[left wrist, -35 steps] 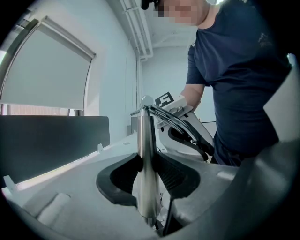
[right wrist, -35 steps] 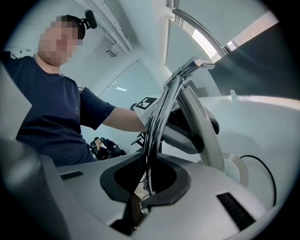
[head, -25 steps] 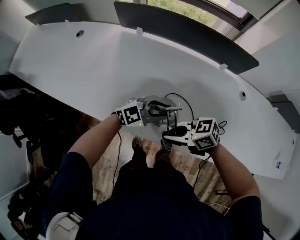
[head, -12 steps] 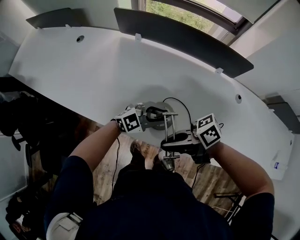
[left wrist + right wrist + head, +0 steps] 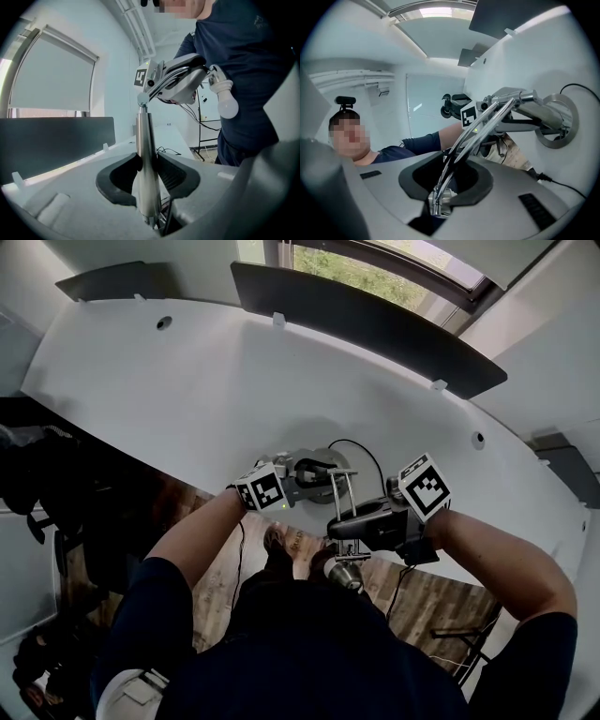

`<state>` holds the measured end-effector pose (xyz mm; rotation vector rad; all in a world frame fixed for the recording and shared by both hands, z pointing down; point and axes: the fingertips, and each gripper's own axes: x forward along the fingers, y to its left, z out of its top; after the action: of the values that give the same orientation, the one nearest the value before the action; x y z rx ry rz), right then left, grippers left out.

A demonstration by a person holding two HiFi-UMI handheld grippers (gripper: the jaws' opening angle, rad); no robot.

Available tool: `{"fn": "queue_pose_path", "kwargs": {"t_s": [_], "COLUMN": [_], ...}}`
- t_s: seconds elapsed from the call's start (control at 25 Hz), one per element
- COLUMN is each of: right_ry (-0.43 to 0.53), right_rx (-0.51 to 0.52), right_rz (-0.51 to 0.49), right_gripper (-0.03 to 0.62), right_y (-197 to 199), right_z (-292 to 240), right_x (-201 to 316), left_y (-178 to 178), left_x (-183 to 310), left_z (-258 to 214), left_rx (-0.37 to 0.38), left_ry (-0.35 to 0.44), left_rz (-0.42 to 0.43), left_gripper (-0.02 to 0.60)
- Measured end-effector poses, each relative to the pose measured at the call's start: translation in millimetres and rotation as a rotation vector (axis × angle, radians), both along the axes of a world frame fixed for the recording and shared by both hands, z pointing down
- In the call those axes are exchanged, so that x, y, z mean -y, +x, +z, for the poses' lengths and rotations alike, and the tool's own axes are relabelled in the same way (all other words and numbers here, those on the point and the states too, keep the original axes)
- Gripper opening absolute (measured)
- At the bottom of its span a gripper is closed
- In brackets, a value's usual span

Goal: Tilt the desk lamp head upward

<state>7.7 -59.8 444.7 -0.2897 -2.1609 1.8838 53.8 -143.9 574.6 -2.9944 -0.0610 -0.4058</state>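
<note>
A chrome desk lamp stands on its round base (image 5: 323, 465) near the desk's front edge. My left gripper (image 5: 314, 470) is shut on the upright post (image 5: 146, 154), just above the base. The lamp's thin twin arm rods (image 5: 342, 493) run toward me to the lamp head with its bare bulb (image 5: 345, 573), which hangs past the desk edge. My right gripper (image 5: 342, 531) sits at the head end of the arm. Its jaws are opening, with the rods (image 5: 461, 143) and the head joint (image 5: 438, 201) still between them and a dark gap beside the rods.
The white curved desk (image 5: 187, 381) spreads behind the lamp, backed by a dark divider panel (image 5: 366, 310). The lamp's black cable (image 5: 370, 451) loops over the desk to the right. Wooden floor (image 5: 234, 568) shows below the front edge.
My right gripper has swung down and to the right, its marker cube turning upward. The lamp head and bulb have come down toward me. The left gripper has stayed on the post.
</note>
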Motion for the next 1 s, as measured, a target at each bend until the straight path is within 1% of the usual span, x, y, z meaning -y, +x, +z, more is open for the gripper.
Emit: {"fn": "queue_pose_path", "kwargs": {"t_s": [0.12,0.2,0.32,0.52,0.6,0.72,0.8,1.0], "right_ry": [-0.053,-0.074,-0.079,-0.094,-0.089,-0.067,-0.059,-0.084], "right_rx": [0.017,0.014,0.012,0.046,0.043,0.049,0.055,0.057], "right_rz": [0.009,-0.007,-0.013,-0.004,-0.013,-0.013,-0.015,-0.009], "right_gripper": [0.071,0.072,0.076,0.092,0.094,0.102,0.103,0.103], "right_y": [0,1,4,4,3,2,1,3], "right_z": [-11,-15,-18,-28,-29,-33,-33,-26], "right_x": [8,9,11,20,20,23,23,19], "left_y": [-1,-3,1,1,0,0,-1,1], "left_x": [1,1,0,0,-1,0,-1,-4], "left_z": [0,2,-1,-1,-1,-5,-4,0], "left_rx": [-0.011,-0.011,-0.029,-0.045,-0.046,-0.077,-0.069,-0.034], "left_ry": [-0.008,-0.013,-0.014,0.002,-0.005,-0.016,-0.015,0.013], "left_rz": [-0.016,-0.028,-0.039,-0.062,-0.081,-0.112,-0.11,-0.063], "left_gripper": [0.137,0.135,0.135,0.132,0.132,0.13,0.13,0.132]}}
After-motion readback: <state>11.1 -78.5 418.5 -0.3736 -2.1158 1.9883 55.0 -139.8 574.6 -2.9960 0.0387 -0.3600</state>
